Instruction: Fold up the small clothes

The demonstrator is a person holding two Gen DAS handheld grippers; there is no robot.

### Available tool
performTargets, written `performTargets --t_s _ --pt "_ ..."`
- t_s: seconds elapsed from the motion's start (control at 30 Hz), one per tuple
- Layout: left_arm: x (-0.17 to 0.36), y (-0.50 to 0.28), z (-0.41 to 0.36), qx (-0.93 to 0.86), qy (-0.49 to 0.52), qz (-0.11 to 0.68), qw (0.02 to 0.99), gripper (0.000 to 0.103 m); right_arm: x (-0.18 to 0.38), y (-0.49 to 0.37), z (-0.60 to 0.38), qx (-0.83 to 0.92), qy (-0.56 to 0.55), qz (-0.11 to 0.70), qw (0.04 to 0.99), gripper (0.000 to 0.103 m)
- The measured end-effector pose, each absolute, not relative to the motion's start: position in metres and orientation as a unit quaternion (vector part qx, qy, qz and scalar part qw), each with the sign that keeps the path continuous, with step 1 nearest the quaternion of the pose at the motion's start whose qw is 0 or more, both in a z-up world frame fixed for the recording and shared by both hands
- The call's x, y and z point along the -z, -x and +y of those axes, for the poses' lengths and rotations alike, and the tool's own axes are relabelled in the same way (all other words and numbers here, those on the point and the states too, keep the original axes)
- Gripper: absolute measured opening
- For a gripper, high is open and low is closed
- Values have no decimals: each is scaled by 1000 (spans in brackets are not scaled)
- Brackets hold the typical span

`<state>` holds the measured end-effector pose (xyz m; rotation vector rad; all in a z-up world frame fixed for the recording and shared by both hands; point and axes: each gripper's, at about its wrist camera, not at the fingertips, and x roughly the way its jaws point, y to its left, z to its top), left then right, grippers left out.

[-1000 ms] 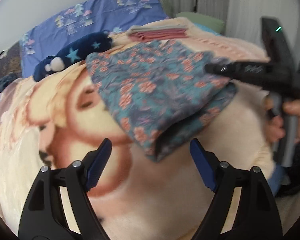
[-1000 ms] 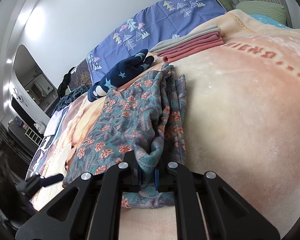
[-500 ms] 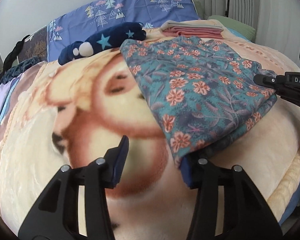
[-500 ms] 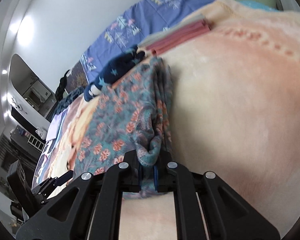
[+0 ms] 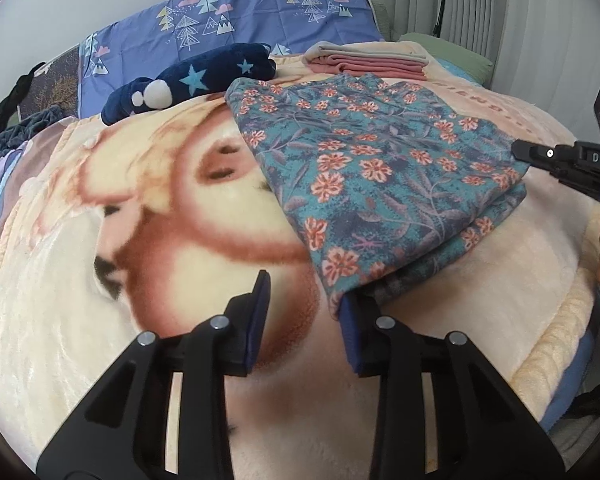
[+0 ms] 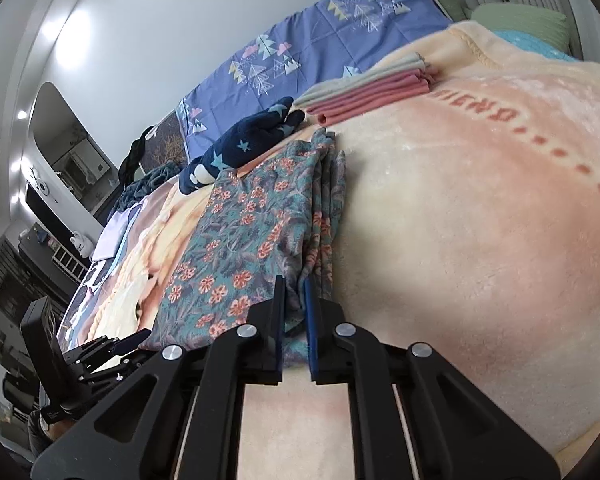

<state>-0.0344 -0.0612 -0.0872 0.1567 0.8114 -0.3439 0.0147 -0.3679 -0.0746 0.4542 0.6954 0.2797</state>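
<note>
My right hand-held gripper pinches the near right corner of the folded teal floral cotton garment lying on the bed's peach plush blanket. My left hand-held gripper, just closing, stands parted at its near left corner.

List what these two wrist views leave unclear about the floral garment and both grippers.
- Left wrist view: the floral garment covers the right-hand finger's tip of the left gripper, whose jaws have just been closing; contact unclear.
- Left wrist view: the right gripper fingertips hidden by cloth.
- Right wrist view: garment's near edge hidden behind the fingers.
</note>
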Motion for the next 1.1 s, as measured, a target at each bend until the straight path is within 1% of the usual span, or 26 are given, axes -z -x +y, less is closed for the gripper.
performTargets --t_s 0.1,0.2,0.23,0.27,0.3,0.43,0.5,0.63,0.7,0.77,0.87,0.93,1.0,1.07,1.1 --pt "84 37 -60 181 -72 387 901 27 70 -15 -372 -152 -225 332 903 8" --pt "81 43 -54 208 -45 404 890 18 71 -12 -374 -149 -223 340 902 8" --pt "78 46 -52 218 -36 408 886 12 73 -11 -376 -142 -222 344 901 8" --pt "74 49 -50 224 -34 406 885 9 74 -9 -379 -134 -221 344 903 8" --pt "70 51 -49 226 -34 401 887 9 74 -8 -381 -126 -219 342 905 8" --pt "49 43 -58 231 -29 359 904 9 63 -9 -382 -130 -221 322 911 8" --pt "51 36 -67 234 -30 356 904 9 61 -16 -371 -140 -202 327 913 9" --pt "85 27 -86 220 -80 391 890 11 84 -26 -354 -142 -165 386 897 8" --pt "101 29 -81 219 -78 406 884 11 99 -24 -354 -128 -161 404 891 8" --pt "98 30 -75 226 -64 407 883 11 106 -17 -359 -133 -174 401 889 8" --pt "87 29 -74 233 -63 405 882 11 96 -11 -363 -133 -174 389 895 9" --pt "73 31 -77 245 -61 385 888 11 85 -9 -365 -137 -173 375 900 9" --pt "64 34 -80 255 -53 369 892 15 73 -7 -366 -149 -178 354 906 9" --pt "61 29 -86 255 -56 360 896 28 67 -11 -362 -169 -181 341 907 9" --pt "67 25 -90 249 -62 366 895 30 68 -14 -359 -172 -178 346 905 9"
